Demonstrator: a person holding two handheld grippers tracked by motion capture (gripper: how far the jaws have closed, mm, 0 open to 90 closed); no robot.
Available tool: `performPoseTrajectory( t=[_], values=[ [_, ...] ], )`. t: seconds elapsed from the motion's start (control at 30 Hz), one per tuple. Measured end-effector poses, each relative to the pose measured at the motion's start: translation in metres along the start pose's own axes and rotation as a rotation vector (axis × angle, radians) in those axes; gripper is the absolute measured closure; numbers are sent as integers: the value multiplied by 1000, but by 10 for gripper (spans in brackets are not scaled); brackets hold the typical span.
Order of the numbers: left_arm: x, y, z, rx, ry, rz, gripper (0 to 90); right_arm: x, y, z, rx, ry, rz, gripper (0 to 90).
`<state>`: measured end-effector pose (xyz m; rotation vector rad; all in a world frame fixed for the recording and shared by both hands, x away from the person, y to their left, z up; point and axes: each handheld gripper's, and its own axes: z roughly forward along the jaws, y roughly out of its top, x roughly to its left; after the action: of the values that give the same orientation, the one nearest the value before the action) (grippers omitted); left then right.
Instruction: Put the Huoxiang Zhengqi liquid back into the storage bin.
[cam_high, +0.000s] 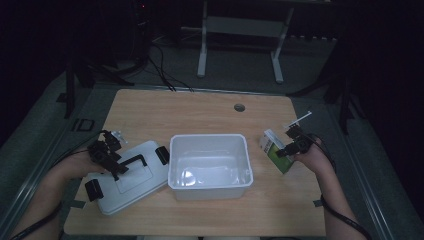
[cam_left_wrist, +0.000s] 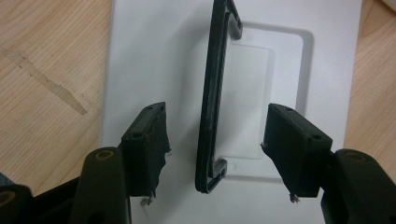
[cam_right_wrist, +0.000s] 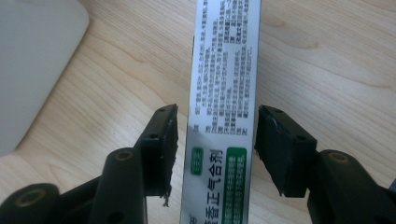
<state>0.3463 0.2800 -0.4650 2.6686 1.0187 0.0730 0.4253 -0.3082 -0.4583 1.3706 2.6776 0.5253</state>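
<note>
A white bin lid (cam_high: 142, 187) lies flat at the table's left, with a black carry handle (cam_high: 132, 162) on top. My left gripper (cam_high: 116, 167) hovers over it. In the left gripper view the jaws (cam_left_wrist: 215, 135) straddle the handle (cam_left_wrist: 212, 93) with clear gaps on both sides, open, above the lid (cam_left_wrist: 154, 56). At the right, a white and green carton (cam_high: 274, 147) lies on the table. My right gripper (cam_high: 286, 150) is at it. In the right gripper view the jaws (cam_right_wrist: 215, 140) flank the printed carton (cam_right_wrist: 226, 56); a gap shows at the left pad (cam_right_wrist: 163, 149), so it is open.
An empty white plastic bin (cam_high: 172, 150) stands in the middle of the wooden table between the two hands; its corner (cam_right_wrist: 37, 60) shows in the right gripper view. A round cable hole (cam_high: 239, 107) sits near the far edge. Black clips (cam_high: 162, 154) are on the lid's ends.
</note>
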Motion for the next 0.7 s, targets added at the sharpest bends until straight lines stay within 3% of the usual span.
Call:
performPoseTrajectory(
  t=[0.27,0.7],
  values=[
    [0,0,4,0,-4,-3,400,2,3,11,51,-22,-18,581],
    [1,-3,6,10,-3,-6,400,-1,0,3,30,-63,-29,634]
  ],
)
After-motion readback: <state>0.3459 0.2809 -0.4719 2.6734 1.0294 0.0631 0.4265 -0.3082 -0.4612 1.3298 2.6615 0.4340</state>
